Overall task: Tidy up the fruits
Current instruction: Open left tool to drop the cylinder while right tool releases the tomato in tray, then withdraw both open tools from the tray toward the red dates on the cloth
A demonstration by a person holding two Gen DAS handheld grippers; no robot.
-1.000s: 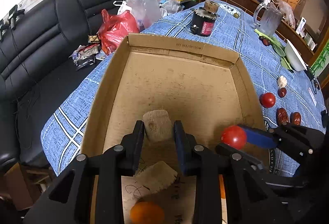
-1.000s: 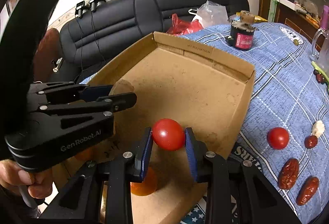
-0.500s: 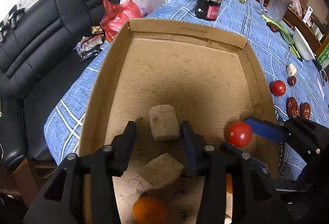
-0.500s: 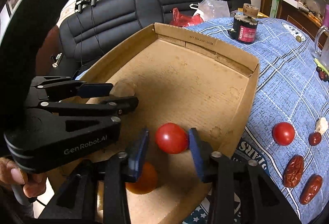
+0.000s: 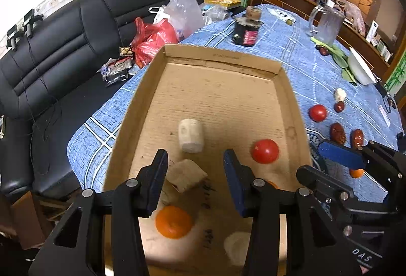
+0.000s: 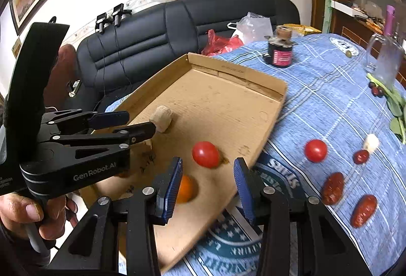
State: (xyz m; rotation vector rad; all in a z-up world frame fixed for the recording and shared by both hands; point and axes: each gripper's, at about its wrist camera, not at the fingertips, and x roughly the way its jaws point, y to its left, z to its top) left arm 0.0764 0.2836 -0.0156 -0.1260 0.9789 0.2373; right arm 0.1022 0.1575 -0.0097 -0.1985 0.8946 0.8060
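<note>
A shallow cardboard box [image 5: 223, 58] [image 6: 236, 70] lies on the blue cloth. On its floor are a pale beige chunk [image 5: 190, 135] [image 6: 162, 118], a red tomato [image 5: 265, 150] [image 6: 205, 154], an orange [image 5: 173, 221] [image 6: 186, 188] and a brown chunk [image 5: 186, 176]. My left gripper [image 5: 195, 153] [image 6: 139, 121] is open above the near part of the box, just short of the beige chunk, holding nothing. My right gripper [image 6: 208, 160] [image 5: 310, 159] is open too, and the tomato lies free just beyond its tips. A second tomato [image 6: 315, 150] and red dates [image 6: 333, 187] lie on the cloth at the right.
A black jar [image 5: 246, 34] stands beyond the box, with a glass jug [image 5: 327, 25] and a white bowl [image 5: 360, 69] at the far right. Plastic bags [image 5: 152, 40] lie on the black sofa at the left. A hand [image 6: 22, 210] holds the left gripper's handle.
Both grippers have opened and drawn back and up. The left one let go of the beige chunk and the right one let go of the tomato; both things now rest on the box floor.
</note>
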